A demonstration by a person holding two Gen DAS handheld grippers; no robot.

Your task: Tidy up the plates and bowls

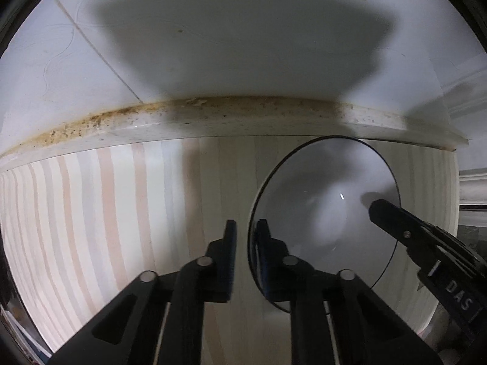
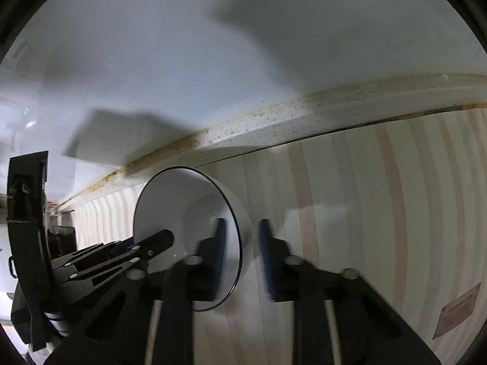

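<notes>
Both grippers are clamping 1 white bowl [image 1: 325,213] on the striped wooden counter [image 1: 106,213]; left gripper [image 1: 246,255] is pinching its near rim, right gripper [image 2: 242,255] its opposite wall; next probably calls for a level, synchronized lift.

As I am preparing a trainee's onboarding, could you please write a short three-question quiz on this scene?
1. True or false: the round white ceramic bowl with a thin dark rim lies upside down.
2. What sits between the left gripper's two fingers? A) the bowl's rim B) the bowl's base C) nothing
3. How many grippers grip the bowl?

Key:
1. False: its opening faces up.
2. A.
3. Two: the left gripper and the right gripper, on opposite sides of the rim.
</notes>
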